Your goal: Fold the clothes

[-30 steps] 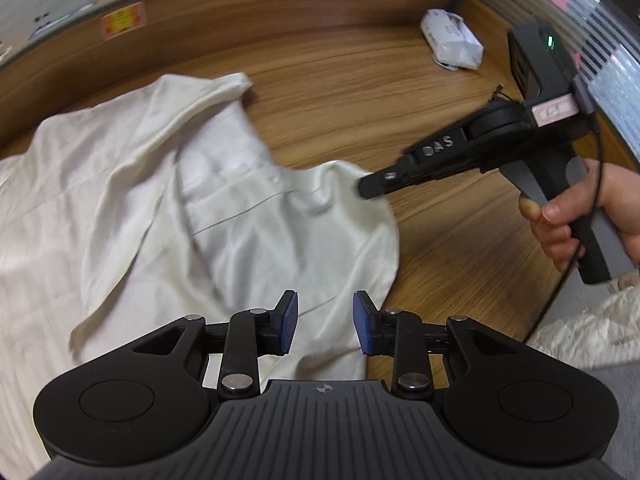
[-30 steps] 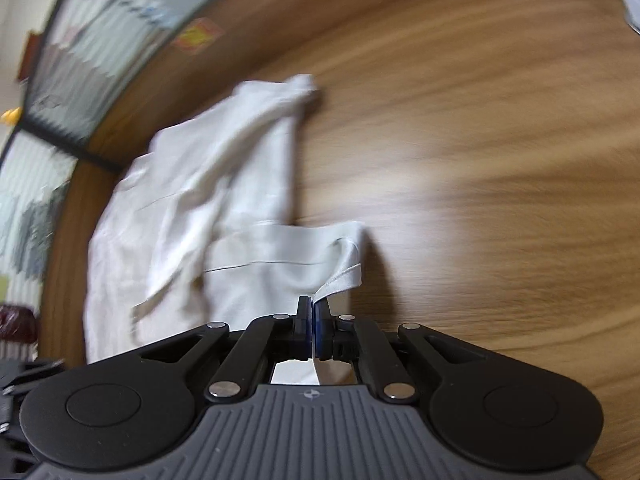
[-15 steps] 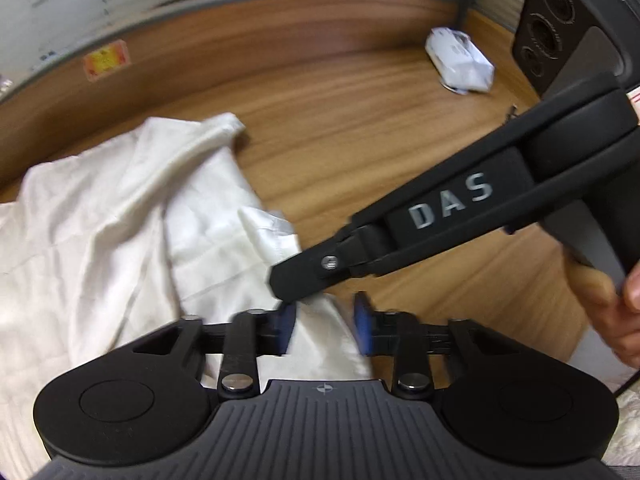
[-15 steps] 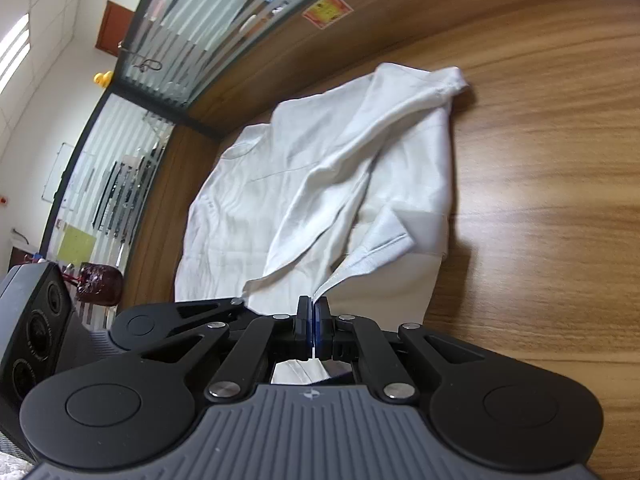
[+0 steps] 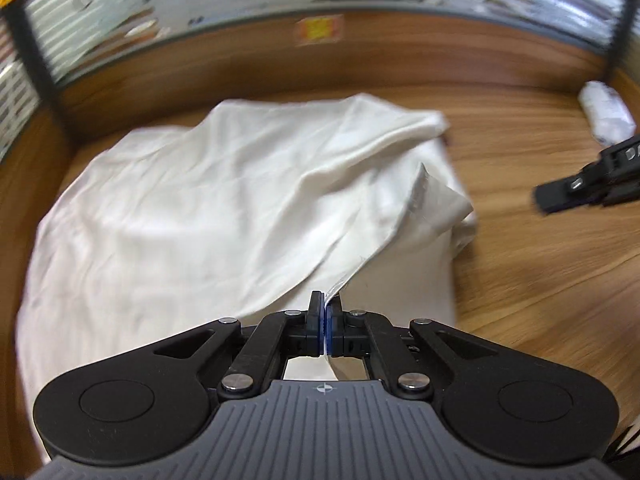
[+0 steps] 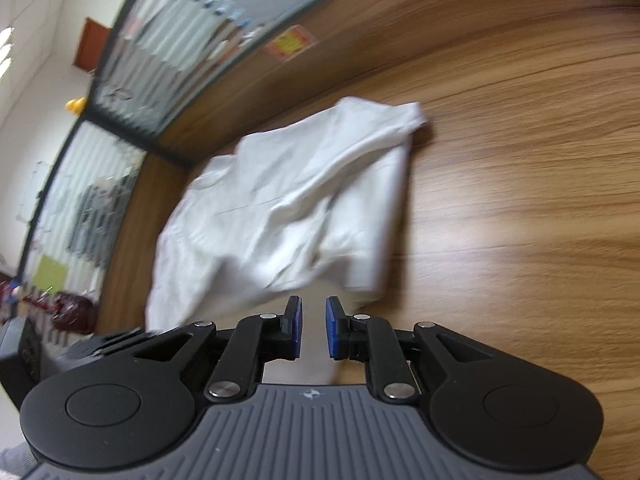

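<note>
- White cloth: a shirt (image 5: 208, 208) lies rumpled on the wooden desk (image 5: 540, 280), reaching toward the far edge where a low wooden wall runs under slatted glass panels.
- The left gripper (image 5: 325, 320) has its blue-padded fingers pressed together on a thin hem edge of the shirt; that edge rises in a taut line from the pads toward a folded-over flap on the right side of the garment.
- The right gripper (image 6: 313, 328) has its fingers parted, with a clear gap between the blue pads (image 6: 295, 326) and nothing between them; pale cloth shows just beyond and beneath the tips.
- In the left wrist view the right gripper's black fingers reach in from the right edge, above bare wood and apart from the shirt.
- A white wrapped packet (image 5: 606, 110) sits near the desk's far right corner, well apart from the shirt.
- An orange and yellow sticker (image 5: 318, 29) is on the wooden wall behind the shirt.
- In the right wrist view one corner of the shirt (image 6: 414, 114) points toward the far edge, and the wood to its right is bare.
- Both views are motion-blurred, so fine details of the cloth cannot be told.
</note>
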A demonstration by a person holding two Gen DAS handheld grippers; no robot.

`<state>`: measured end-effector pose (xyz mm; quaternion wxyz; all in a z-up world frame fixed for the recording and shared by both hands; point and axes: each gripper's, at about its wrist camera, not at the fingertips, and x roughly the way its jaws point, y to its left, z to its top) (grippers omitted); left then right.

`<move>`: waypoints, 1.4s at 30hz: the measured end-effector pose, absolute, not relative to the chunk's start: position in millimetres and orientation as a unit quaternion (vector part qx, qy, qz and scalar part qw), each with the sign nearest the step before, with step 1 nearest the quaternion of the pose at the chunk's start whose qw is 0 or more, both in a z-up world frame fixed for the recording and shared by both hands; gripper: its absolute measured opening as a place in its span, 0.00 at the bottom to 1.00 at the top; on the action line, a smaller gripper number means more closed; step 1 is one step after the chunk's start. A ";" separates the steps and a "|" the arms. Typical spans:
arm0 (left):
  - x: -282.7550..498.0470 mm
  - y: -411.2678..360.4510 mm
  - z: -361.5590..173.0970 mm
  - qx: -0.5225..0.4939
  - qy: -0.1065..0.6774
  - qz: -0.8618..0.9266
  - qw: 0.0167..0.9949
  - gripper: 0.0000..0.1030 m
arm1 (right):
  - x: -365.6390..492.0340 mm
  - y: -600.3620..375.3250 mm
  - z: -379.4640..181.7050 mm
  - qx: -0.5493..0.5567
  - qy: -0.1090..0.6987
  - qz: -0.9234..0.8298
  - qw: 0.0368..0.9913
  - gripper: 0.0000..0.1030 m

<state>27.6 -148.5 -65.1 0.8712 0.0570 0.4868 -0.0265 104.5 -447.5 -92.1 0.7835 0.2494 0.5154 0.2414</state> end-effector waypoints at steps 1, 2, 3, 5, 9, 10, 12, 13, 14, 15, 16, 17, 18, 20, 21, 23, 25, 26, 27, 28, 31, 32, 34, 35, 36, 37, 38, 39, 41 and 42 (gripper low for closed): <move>28.1 -142.4 -68.3 0.056 0.493 -0.020 0.868 0.01 | 108.6 -448.7 -96.4 0.245 0.518 0.230 0.786 0.16; 27.7 -134.4 -72.6 0.053 0.501 -0.010 0.864 0.01 | 112.3 -448.9 -100.2 0.244 0.520 0.223 0.788 0.16; 26.2 -129.3 -73.6 0.052 0.505 -0.007 0.862 0.01 | 116.0 -449.1 -104.1 0.243 0.521 0.215 0.789 0.16; 22.8 -117.3 -79.1 0.051 0.516 0.004 0.855 0.01 | 122.3 -447.2 -110.4 0.239 0.524 0.207 0.791 0.16; 19.0 -103.3 -87.0 0.053 0.529 0.011 0.847 0.01 | 132.9 -431.3 -120.6 0.225 0.530 0.210 0.790 0.18; 18.3 -100.5 -88.5 0.054 0.532 0.012 0.845 0.01 | 135.8 -425.1 -123.3 0.219 0.531 0.212 0.790 0.20; 19.3 -95.3 -91.2 0.054 0.536 0.014 0.842 0.01 | 140.4 -418.6 -124.2 0.205 0.529 0.208 0.797 0.25; 19.9 -92.8 -92.6 0.054 0.538 0.015 0.841 0.01 | 142.8 -415.3 -124.7 0.198 0.528 0.206 0.800 0.25; 20.5 -90.2 -94.0 0.054 0.541 0.016 0.839 0.01 | 145.1 -412.0 -125.2 0.191 0.527 0.204 0.803 0.26; 21.1 -87.6 -95.4 0.054 0.543 0.018 0.838 0.01 | 147.4 -408.7 -125.7 0.184 0.526 0.202 0.805 0.27; 21.7 -85.0 -96.8 0.054 0.545 0.019 0.837 0.01 | 149.8 -405.4 -126.2 0.177 0.525 0.199 0.808 0.27; 22.3 -82.4 -98.2 0.054 0.547 0.020 0.835 0.01 | 152.1 -402.1 -126.7 0.169 0.524 0.197 0.811 0.28; 22.9 -79.8 -99.6 0.054 0.549 0.021 0.834 0.01 | 154.4 -398.9 -127.2 0.162 0.523 0.195 0.814 0.29; 24.0 -74.6 -102.3 0.054 0.554 0.024 0.831 0.01 | 159.1 -392.3 -128.2 0.148 0.520 0.191 0.819 0.31; 24.6 -72.1 -103.7 0.054 0.556 0.025 0.829 0.01 | 161.4 -389.0 -128.7 0.141 0.519 0.188 0.822 0.31; 26.4 -69.3 -105.2 0.051 0.560 0.020 0.827 0.01 | 166.1 -382.4 -129.7 0.126 0.516 0.184 0.827 0.33; 28.2 -66.7 -106.6 0.048 0.564 0.015 0.825 0.02 | 170.7 -375.9 -130.7 0.112 0.514 0.179 0.832 0.34; 28.4 -66.5 -106.9 0.047 0.565 0.014 0.824 0.02 | 173.1 -372.7 -131.2 0.104 0.512 0.177 0.834 0.35; 29.0 -66.3 -108.1 0.046 0.568 0.009 0.822 0.02 | 176.1 -371.2 -131.6 0.091 0.510 0.173 0.838 0.37; 29.2 -66.7 -108.7 0.046 0.570 0.006 0.821 0.02 | 179.1 -369.8 -132.1 0.077 0.507 0.169 0.841 0.38; 30.7 -67.2 -110.9 0.046 0.572 -0.002 0.819 0.02 | 189.3 -366.4 -132.8 0.042 0.499 0.158 0.851 0.39; 31.1 -67.3 -111.3 0.046 0.573 -0.004 0.818 0.02 | 191.2 -366.8 -132.3 0.040 0.497 0.157 0.852 0.39; 31.6 -70.5 -110.5 0.050 0.571 -0.014 0.819 0.02 | 199.9 -367.6 -131.9 0.027 0.491 0.152 0.857 0.39; 31.5 -71.0 -110.3 0.051 0.571 -0.016 0.819 0.02 | 202.5 -367.4 -132.1 0.021 0.489 0.149 0.859 0.39; 31.7 -73.0 -109.4 0.055 0.569 -0.021 0.820 0.02 | 206.6 -365.9 -132.4 0.004 0.486 0.147 0.862 0.39; 31.9 -74.1 -108.9 0.057 0.569 -0.024 0.820 0.02 | 210.7 -364.4 -132.6 -0.014 0.482 0.145 0.864 0.39; 32.3 -74.2 -108.4 0.058 0.568 -0.026 0.820 0.02 | 214.3 -362.1 -133.5 -0.030 0.480 0.147 0.864 0.39; 32.7 -75.1 -107.7 0.060 0.567 -0.029 0.821 0.02 | 217.8 -359.8 -134.4 -0.046 0.478 0.150 0.864 0.39; 33.8 -76.8 -106.6 0.061 0.566 -0.032 0.822 0.02 | 223.6 -357.5 -136.4 -0.061 0.476 0.154 0.863 0.39; 34.4 -77.4 -106.4 0.061 0.566 -0.033 0.821 0.02 | 226.6 -356.4 -137.4 -0.068 0.475 0.157 0.863 0.39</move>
